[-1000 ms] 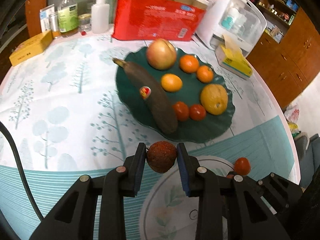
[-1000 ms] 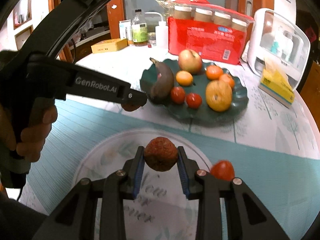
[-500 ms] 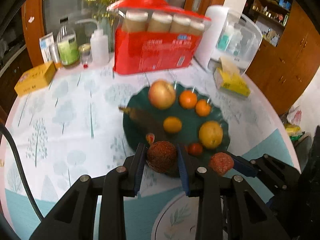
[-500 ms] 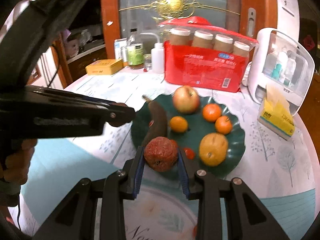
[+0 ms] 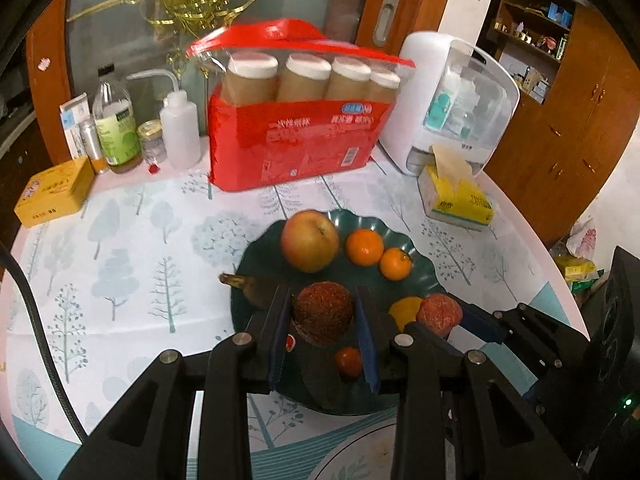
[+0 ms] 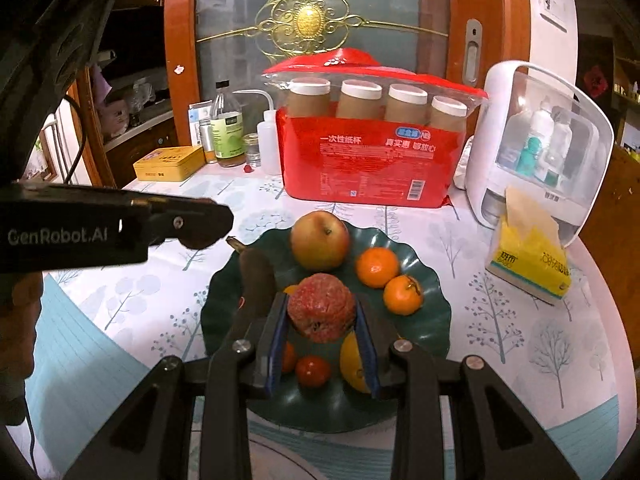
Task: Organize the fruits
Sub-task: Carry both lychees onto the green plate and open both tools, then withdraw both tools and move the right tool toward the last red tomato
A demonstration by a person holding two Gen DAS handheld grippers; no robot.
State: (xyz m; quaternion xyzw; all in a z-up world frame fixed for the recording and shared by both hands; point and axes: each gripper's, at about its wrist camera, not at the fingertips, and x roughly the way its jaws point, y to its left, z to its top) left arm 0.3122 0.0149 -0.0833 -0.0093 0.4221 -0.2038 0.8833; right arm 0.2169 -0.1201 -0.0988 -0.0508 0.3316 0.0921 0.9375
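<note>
A dark green wavy plate (image 5: 256,252) (image 6: 434,320) holds an apple (image 5: 309,241) (image 6: 319,241), two mandarins (image 5: 364,247) (image 6: 377,267), a dark banana (image 6: 258,276), small tomatoes (image 6: 313,371) and a yellow fruit (image 6: 352,360). My left gripper (image 5: 323,322) is shut on a dark red lychee (image 5: 323,314) above the plate's near part. My right gripper (image 6: 322,322) is shut on a second red lychee (image 6: 321,307), also over the plate; it shows in the left wrist view (image 5: 439,315), to the right of the left gripper.
A red pack of paper cups (image 5: 296,140) stands behind the plate, bottles (image 5: 116,128) and a yellow tin (image 5: 54,192) at back left, a white dispenser (image 5: 452,104) and a yellow tissue pack (image 5: 456,196) at back right. A pale patterned plate (image 5: 360,456) lies near.
Both grippers have lifted and moved forward from above the pale near plate to over the green fruit plate, each still holding its lychee.
</note>
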